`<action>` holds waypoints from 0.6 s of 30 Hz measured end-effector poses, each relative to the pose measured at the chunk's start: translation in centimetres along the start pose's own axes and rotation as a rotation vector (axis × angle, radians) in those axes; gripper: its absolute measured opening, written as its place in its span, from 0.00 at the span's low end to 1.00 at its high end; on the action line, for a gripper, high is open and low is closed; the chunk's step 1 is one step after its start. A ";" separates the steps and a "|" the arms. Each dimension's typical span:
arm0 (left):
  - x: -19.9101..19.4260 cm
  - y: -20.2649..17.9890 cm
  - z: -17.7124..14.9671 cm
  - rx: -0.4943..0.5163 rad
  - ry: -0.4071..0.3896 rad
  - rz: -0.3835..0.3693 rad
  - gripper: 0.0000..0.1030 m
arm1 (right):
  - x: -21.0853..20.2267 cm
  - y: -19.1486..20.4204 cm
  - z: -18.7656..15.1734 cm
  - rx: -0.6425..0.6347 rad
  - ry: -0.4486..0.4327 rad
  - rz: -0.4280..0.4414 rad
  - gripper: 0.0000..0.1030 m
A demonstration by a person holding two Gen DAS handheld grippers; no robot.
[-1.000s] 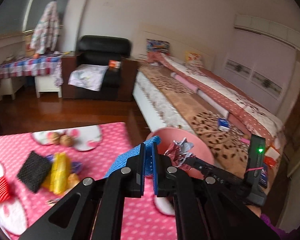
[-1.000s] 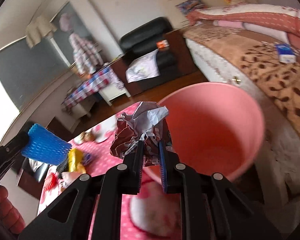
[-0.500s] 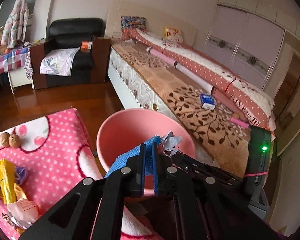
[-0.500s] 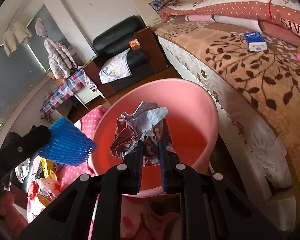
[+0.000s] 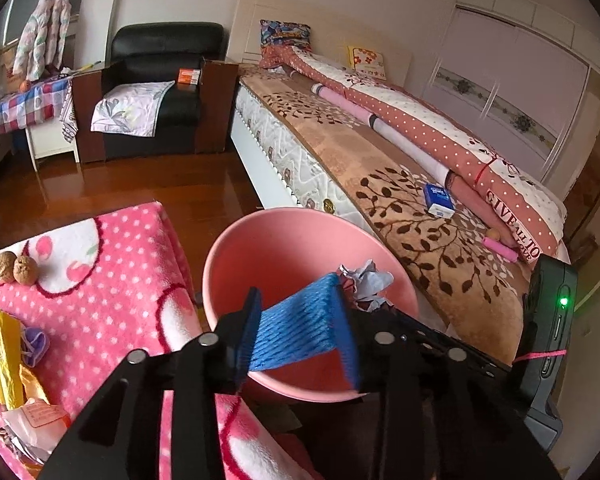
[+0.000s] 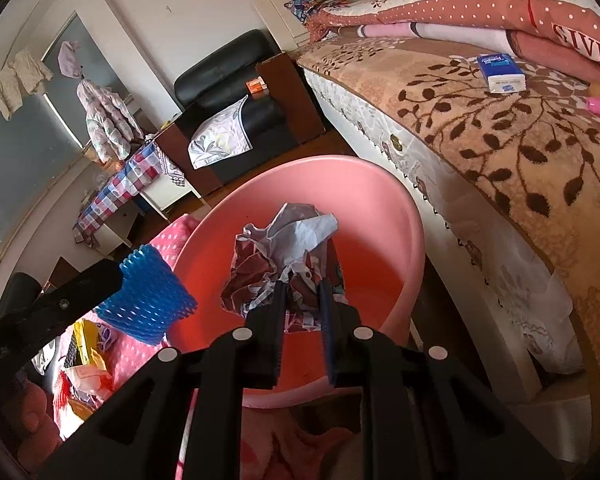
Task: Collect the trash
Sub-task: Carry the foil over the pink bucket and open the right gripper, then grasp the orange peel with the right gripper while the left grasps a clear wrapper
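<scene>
Trash poised above the pink bin (image 5: 236,248), ready to drop.
Left gripper (image 5: 300,324) was opening around the blue foam net (image 5: 296,328); right gripper (image 6: 302,300) pinched crumpled paper (image 6: 284,248) over the rim.

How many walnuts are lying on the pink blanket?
2: both walnuts lie side by side, touching, on the pink blanket, at its far left in the left wrist view. Others may be hidden.
</scene>
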State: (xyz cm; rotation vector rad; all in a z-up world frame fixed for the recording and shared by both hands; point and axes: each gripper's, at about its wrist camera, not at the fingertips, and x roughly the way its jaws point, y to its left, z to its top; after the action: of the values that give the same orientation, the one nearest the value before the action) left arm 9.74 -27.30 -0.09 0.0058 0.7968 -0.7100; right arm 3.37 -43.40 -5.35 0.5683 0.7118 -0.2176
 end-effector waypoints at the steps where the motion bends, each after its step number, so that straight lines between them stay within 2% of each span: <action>1: -0.2 0.1 0.0 0.002 -0.005 0.002 0.40 | -0.1 0.0 0.0 0.000 -0.002 -0.002 0.17; 5: -0.8 0.0 0.0 0.006 -0.018 0.005 0.51 | -0.2 0.2 0.0 0.000 -0.005 -0.012 0.24; 9: -1.6 0.0 0.1 0.010 -0.037 0.006 0.53 | -0.7 0.5 0.0 -0.013 -0.019 -0.010 0.36; 18: -4.6 0.1 0.4 -0.009 -0.095 0.004 0.55 | -1.7 1.2 0.1 -0.019 -0.043 0.002 0.38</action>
State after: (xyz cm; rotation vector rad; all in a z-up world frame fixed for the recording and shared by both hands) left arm 7.87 -24.63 3.13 -0.0339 0.7085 -0.6977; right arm 2.58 -42.46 -3.67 0.5448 0.6710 -0.2204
